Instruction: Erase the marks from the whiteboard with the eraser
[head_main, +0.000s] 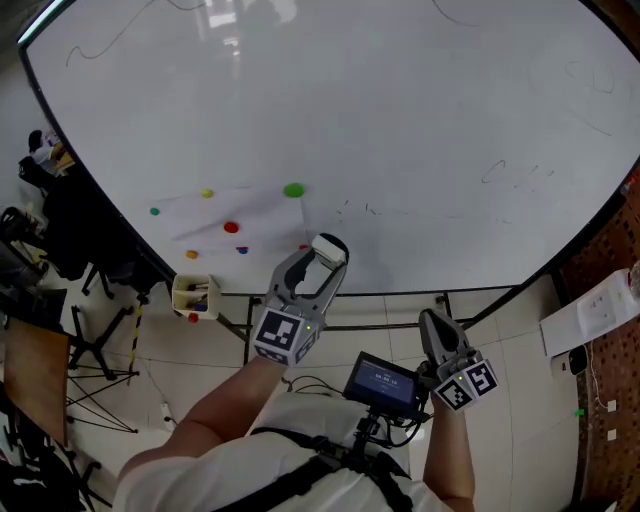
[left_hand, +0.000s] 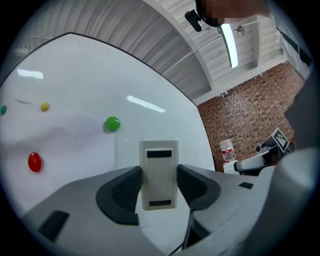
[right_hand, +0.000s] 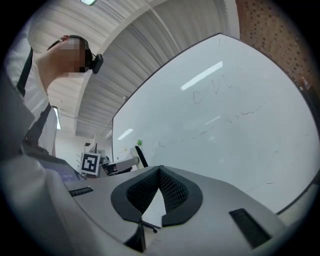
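Before the whiteboard (head_main: 400, 100), left gripper (head_main: 326, 252) pointing at it, fingers (left_hand: 120, 195) grasping eraser (left_hand: 159, 172), right gripper (head_main: 433, 320) fingers (right_hand: 175, 192) clenched.

The eraser (left_hand: 159, 174), a pale upright block with two dark strips, is sitting pinched between the left gripper's (left_hand: 159, 192) pads, facing the whiteboard (head_main: 400, 110). The wide white board is standing upright, carrying faint thin pen marks (head_main: 497, 171) across its right and lower-middle areas.
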